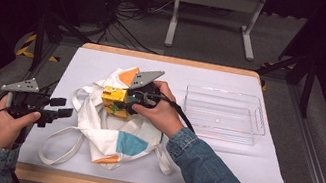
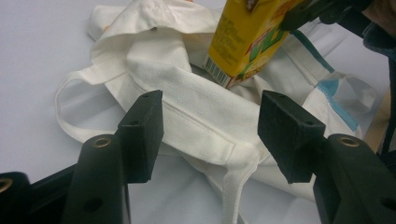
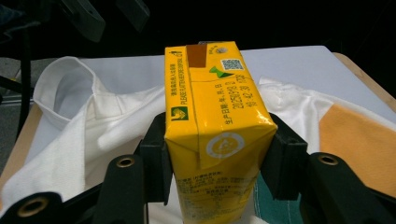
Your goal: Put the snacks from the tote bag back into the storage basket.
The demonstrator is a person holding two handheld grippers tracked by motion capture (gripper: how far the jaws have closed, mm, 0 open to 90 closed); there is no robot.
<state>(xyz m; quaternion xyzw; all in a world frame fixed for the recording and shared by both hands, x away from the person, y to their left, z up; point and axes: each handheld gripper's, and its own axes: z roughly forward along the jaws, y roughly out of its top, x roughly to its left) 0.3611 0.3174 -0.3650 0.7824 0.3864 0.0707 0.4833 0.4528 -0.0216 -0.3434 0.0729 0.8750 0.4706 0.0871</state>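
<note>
Your right tongs (image 3: 219, 154) have the yellow drink carton (image 3: 212, 135) clamped between both pads, one on each broad side, and in the high view the carton (image 1: 114, 99) sits at their tips, over the middle of the white tote bag (image 1: 114, 128). From your left tongs' own camera the carton (image 2: 247, 39) hangs tilted just beyond and above the jaws, its lower corner close to the bag's (image 2: 196, 107) folds; whether that corner is touching the cloth I cannot quite tell from this angle. Your left tongs (image 1: 59, 107) stand about half open with nothing between the pads, well to the side of the bag's near edge and pointing toward it, with one loop handle (image 1: 57, 146) lying slack on the worktop (image 1: 218, 167) below them. So, as I read it, the pulling-out is largely done: the carton looks free of the bag's mouth and firmly gripped. What is left is the carrying and the setting down. The clear plastic tray (image 1: 224, 115) stands empty on the far side of your right tongs, apart from the bag, and it seems the likely place for the carton. Nothing has been put in it yet, and the bag lies rumpled and flat, so it may hold little else.
</note>
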